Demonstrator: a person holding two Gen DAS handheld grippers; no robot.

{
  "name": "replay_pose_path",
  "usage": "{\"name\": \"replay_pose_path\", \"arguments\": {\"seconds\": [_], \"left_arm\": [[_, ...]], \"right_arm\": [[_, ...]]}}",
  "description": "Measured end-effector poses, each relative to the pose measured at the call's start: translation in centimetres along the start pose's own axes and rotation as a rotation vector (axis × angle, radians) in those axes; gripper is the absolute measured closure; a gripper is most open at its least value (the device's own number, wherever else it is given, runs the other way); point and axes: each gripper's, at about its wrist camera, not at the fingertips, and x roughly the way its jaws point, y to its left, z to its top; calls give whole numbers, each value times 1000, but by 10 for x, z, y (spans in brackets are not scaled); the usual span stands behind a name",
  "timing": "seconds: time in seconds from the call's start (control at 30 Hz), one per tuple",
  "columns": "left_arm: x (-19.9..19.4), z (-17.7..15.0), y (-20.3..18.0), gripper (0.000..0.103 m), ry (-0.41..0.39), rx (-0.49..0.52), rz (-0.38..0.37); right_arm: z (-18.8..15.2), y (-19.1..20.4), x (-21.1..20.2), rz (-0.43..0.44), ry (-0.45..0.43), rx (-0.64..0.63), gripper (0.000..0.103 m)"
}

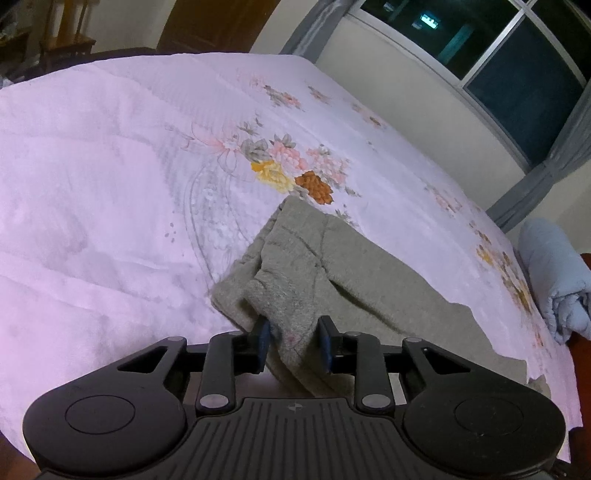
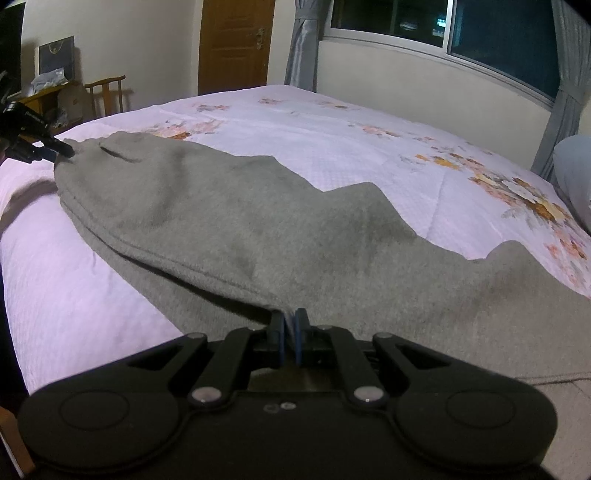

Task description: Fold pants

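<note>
Grey fleece pants (image 2: 258, 221) lie across a pink floral bedspread (image 2: 332, 140). In the left wrist view a bunched end of the pants (image 1: 291, 295) sits between the pads of my left gripper (image 1: 293, 338), whose jaws stand partly apart around the cloth. The left gripper also shows in the right wrist view (image 2: 59, 149) at the pants' far left end. My right gripper (image 2: 291, 326) is shut on a fold of the pants at their near edge.
The bedspread (image 1: 110, 184) covers a wide bed. A rolled light-blue blanket (image 1: 554, 273) lies at the bed's right end. A wall with a window (image 2: 480, 29), grey curtains, a wooden door (image 2: 236, 44) and a chair (image 2: 107, 92) stand beyond the bed.
</note>
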Motion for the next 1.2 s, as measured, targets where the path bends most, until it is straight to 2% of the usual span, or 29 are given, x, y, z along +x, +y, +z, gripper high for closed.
{"name": "replay_pose_path", "arguments": {"seconds": [0.17, 0.3, 0.43, 0.5, 0.57, 0.6, 0.63, 0.67, 0.7, 0.73, 0.77, 0.83, 0.93, 1.07, 1.17, 1.2], "left_arm": [[-5, -1, -9, 77, -9, 56, 27], [-12, 7, -9, 78, -13, 55, -5], [-18, 34, -19, 79, -37, 79, -73], [-30, 51, -26, 80, -87, 83, -137], [-37, 58, -23, 80, -95, 87, -178], [-34, 55, -17, 80, -77, 88, -169], [-23, 47, -7, 80, -24, 95, -143], [-3, 35, 11, 80, 79, 84, -104], [9, 23, 27, 80, 138, 59, -68], [13, 13, 37, 80, 157, 56, -82], [11, 6, 44, 80, 151, 45, -101], [5, 4, 47, 80, 131, 15, -119], [1, 8, 36, 80, 114, 60, -101], [-15, 22, 23, 80, 17, 94, -155], [-11, 33, 18, 80, -3, 116, -156], [-4, 35, 21, 80, 19, 116, -142]], "right_arm": [[3, 0, -4, -17, -35, 26, 103], [8, -4, -9, -11, -59, 69, 103], [18, -8, -10, -13, -74, 95, 103], [28, -9, -19, -34, -120, 101, 103], [37, -9, -33, -47, -180, 101, 103], [37, -7, -36, -52, -184, 78, 103], [32, -4, -36, -48, -178, 51, 103], [22, -2, -28, -18, -137, 40, 103], [12, -1, -17, 9, -78, 43, 103], [-2, 4, -4, 21, -15, 17, 103], [-10, 6, 1, 25, 8, 4, 103], [-14, 1, 1, 34, -12, 70, 103], [-8, 1, 2, 24, -18, 66, 103], [-2, 4, -8, 3, -62, 47, 103], [0, 7, -11, -12, -83, 52, 103], [-1, 7, -6, -5, -71, 59, 103]]}}
